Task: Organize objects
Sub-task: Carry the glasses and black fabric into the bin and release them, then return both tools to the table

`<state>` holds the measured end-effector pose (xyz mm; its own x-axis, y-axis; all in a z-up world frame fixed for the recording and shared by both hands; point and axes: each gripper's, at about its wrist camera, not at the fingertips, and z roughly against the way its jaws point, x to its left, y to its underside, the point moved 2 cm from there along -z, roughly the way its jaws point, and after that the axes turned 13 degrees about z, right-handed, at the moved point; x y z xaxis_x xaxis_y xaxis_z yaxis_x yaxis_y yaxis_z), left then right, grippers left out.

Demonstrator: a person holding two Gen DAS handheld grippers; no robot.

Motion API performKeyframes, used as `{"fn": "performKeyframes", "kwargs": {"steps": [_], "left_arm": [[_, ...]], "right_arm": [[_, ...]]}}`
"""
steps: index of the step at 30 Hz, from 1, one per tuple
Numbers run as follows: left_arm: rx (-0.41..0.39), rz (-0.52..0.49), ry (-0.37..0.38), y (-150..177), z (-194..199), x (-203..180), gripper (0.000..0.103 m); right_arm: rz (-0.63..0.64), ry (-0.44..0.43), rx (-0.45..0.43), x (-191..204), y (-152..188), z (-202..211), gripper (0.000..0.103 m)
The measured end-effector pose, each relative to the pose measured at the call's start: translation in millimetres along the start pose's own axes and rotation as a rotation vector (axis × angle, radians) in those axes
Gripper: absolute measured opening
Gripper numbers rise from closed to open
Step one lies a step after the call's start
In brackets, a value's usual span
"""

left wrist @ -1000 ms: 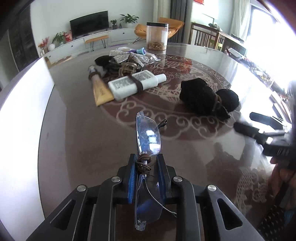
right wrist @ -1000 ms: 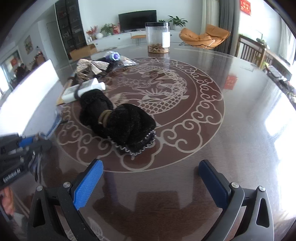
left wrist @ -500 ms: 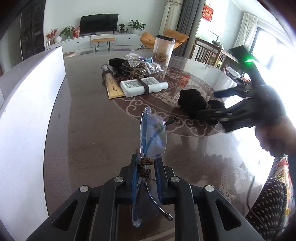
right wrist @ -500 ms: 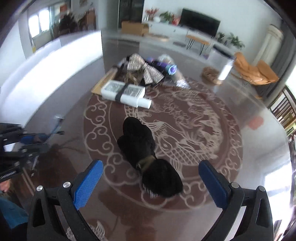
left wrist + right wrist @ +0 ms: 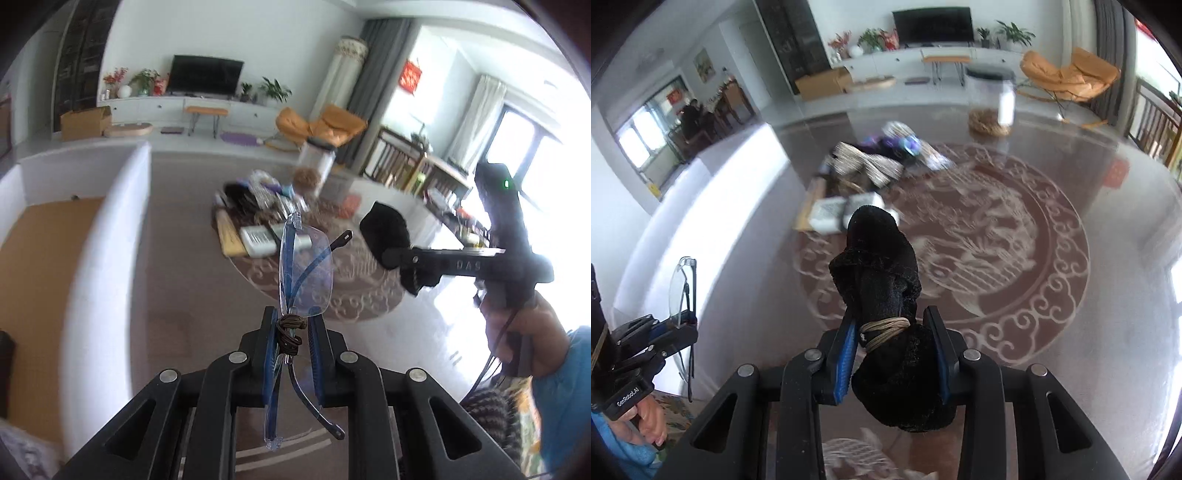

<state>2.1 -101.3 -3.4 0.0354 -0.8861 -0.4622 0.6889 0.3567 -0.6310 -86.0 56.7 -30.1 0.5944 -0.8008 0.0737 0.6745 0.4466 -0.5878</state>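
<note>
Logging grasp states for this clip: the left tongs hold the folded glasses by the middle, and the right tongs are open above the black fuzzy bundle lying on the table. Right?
Not quite. The right tongs are shut on the black fuzzy bundle, lifted off the table, as the right wrist view shows. The left tongs do hold the folded glasses by the middle.

We get bright daylight flooding from the window [image 5: 524,147] at right, blown out white. Glare streaks the glossy surface [image 5: 1126,236]. The clutter pile [image 5: 871,166] smears with motion blur, and fisheye bending darkens every corner.
</note>
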Motion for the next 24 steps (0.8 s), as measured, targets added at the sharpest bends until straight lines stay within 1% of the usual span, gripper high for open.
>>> {"fn": "performKeyframes", "kwargs": {"steps": [1, 3, 5, 6, 8, 10, 12, 13, 14, 15, 16, 17, 18, 19, 20, 22, 24], "left_arm": [[-0.039, 0.016, -0.012, -11, 22, 10, 0.016], [-0.087, 0.037, -0.053, -26, 52, 28, 0.016], [-0.123, 0.081, -0.133, -40, 82, 59, 0.016], [-0.126, 0.105, -0.167, -45, 93, 74, 0.016], [-0.139, 0.147, -0.258, -50, 111, 106, 0.016], [-0.112, 0.188, -0.344, -49, 117, 138, 0.016], [-0.067, 0.245, -0.409, -44, 113, 163, 0.016], [-0.034, 0.282, -0.451, -40, 108, 178, 0.018], [-0.002, 0.324, -0.489, -36, 103, 192, 0.020], [0.018, 0.362, -0.510, -32, 99, 201, 0.029], [0.033, 0.403, -0.513, -27, 96, 209, 0.040], [0.034, 0.421, -0.503, -23, 95, 210, 0.046], [0.026, 0.433, -0.492, -22, 94, 211, 0.053], [0.017, 0.431, -0.489, -22, 93, 209, 0.058], [0.004, 0.418, -0.492, -22, 92, 205, 0.059], [-0.016, 0.380, -0.496, -25, 87, 192, 0.059], [-0.039, 0.336, -0.465, -31, 82, 173, 0.059]], "right_arm": [[0.015, -0.035, -0.017, 16, -12, 5, 0.036], [0.048, -0.118, -0.053, 54, -36, 13, 0.036], [0.094, -0.230, -0.087, 103, -63, 17, 0.036], [0.120, -0.286, -0.095, 130, -75, 15, 0.036], [0.169, -0.375, -0.091, 178, -91, 9, 0.036], [0.225, -0.436, -0.071, 225, -103, -4, 0.036], [0.262, -0.459, -0.040, 262, -112, -23, 0.036], [0.269, -0.464, -0.024, 274, -114, -32, 0.038], [0.276, -0.462, -0.003, 283, -115, -42, 0.044], [0.278, -0.468, 0.027, 291, -115, -52, 0.058], [0.272, -0.474, 0.050, 295, -113, -61, 0.064], [0.261, -0.473, 0.057, 296, -111, -64, 0.070], [0.252, -0.473, 0.056, 294, -109, -65, 0.070], [0.243, -0.480, 0.043, 289, -106, -61, 0.070], [0.238, -0.484, 0.018, 283, -104, -56, 0.070], [0.237, -0.452, -0.045, 264, -99, -41, 0.074], [0.238, -0.380, -0.108, 242, -90, -28, 0.089]]}}
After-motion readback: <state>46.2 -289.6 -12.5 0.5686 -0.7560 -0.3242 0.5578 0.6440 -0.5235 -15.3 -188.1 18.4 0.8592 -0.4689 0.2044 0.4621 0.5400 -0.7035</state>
